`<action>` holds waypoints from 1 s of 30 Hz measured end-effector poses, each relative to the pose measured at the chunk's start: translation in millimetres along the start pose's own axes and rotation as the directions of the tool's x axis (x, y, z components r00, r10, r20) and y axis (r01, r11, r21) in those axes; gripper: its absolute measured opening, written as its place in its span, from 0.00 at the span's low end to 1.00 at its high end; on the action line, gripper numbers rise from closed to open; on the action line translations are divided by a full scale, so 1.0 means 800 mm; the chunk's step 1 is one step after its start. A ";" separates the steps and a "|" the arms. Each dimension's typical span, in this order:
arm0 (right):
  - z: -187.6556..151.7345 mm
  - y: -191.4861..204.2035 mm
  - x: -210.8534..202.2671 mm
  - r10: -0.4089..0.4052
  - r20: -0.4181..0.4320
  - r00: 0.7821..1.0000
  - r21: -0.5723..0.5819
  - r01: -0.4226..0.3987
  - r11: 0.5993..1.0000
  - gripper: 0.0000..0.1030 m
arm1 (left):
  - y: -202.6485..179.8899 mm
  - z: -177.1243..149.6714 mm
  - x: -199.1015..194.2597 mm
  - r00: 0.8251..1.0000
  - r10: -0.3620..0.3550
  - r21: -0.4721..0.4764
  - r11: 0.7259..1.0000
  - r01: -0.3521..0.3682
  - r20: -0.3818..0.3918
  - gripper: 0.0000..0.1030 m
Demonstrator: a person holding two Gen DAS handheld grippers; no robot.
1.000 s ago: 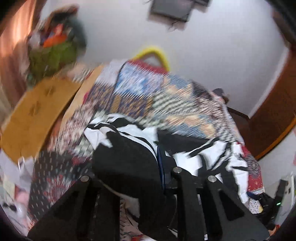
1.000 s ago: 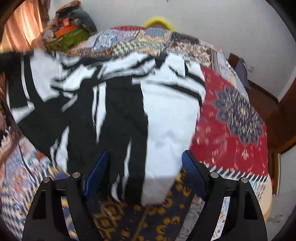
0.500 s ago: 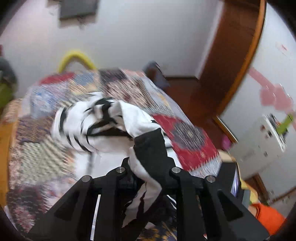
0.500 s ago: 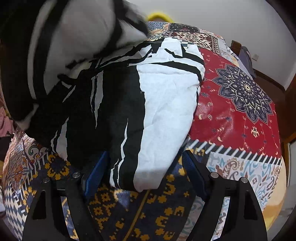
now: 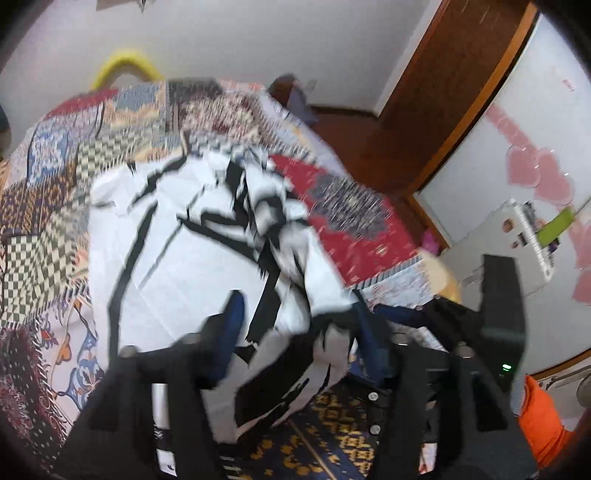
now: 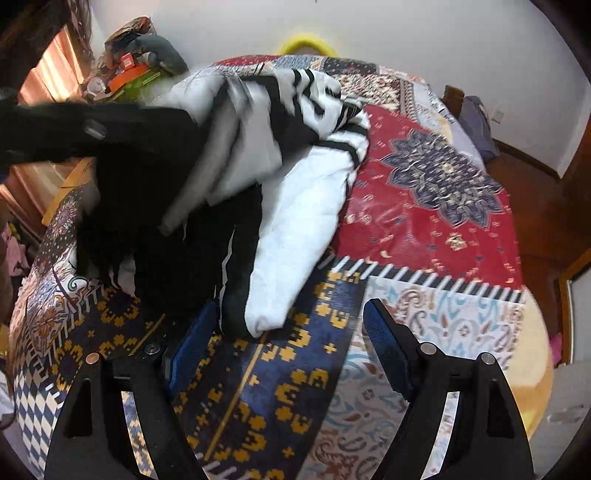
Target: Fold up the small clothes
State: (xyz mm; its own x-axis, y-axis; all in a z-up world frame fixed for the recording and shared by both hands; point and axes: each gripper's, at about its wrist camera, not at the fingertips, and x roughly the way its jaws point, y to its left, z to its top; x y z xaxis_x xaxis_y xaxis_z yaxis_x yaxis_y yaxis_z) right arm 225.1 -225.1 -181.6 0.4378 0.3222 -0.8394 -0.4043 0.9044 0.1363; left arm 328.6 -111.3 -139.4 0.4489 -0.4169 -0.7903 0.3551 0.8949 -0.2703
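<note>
Right wrist: patchwork bedspread (image 6: 424, 206) meets white wall (image 6: 406, 33).

Each camera sits on its gripper, looking steeply down along the fingers at the patchwork bedspread (image 6: 424, 229) from close above. Both views share the black-and-white garment (image 5: 192, 240), the red patch and the far wall.

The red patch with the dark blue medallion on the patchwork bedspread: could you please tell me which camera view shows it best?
The right wrist view: the red patch with the dark blue medallion lies sharp, well lit and almost wholly uncovered there. The left wrist view shows the same patch smaller and motion-blurred, its near edge overlapped by the black-and-white garment.
</note>
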 end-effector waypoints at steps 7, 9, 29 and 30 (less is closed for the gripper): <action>0.004 -0.013 -0.048 -0.039 0.068 0.997 0.015 0.038 0.999 0.77 | 0.006 0.006 -0.051 0.988 0.111 0.023 0.993 -0.114 0.103 0.73; 0.008 -0.014 -0.062 -0.045 0.093 0.995 0.014 0.044 0.999 0.77 | 0.024 0.002 -0.053 0.981 0.162 0.006 0.986 -0.164 0.107 0.75; 0.004 0.011 0.021 0.003 -0.019 1.000 0.025 -0.002 1.000 0.77 | 0.146 -0.110 0.015 0.946 0.298 -0.057 0.950 -0.307 -0.126 0.78; 0.003 0.009 0.020 0.006 -0.022 1.000 0.026 -0.005 1.000 0.77 | 0.147 -0.110 0.013 0.946 0.299 -0.056 0.950 -0.307 -0.123 0.78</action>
State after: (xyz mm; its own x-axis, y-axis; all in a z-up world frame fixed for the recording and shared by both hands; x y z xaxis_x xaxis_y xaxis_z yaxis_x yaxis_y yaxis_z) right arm 231.2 -212.4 -192.5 0.4181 0.3211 -0.8498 -0.3852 0.9099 0.1543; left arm 302.8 3.3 -227.8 0.4302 -0.1077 -0.8963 0.1534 0.9871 -0.0450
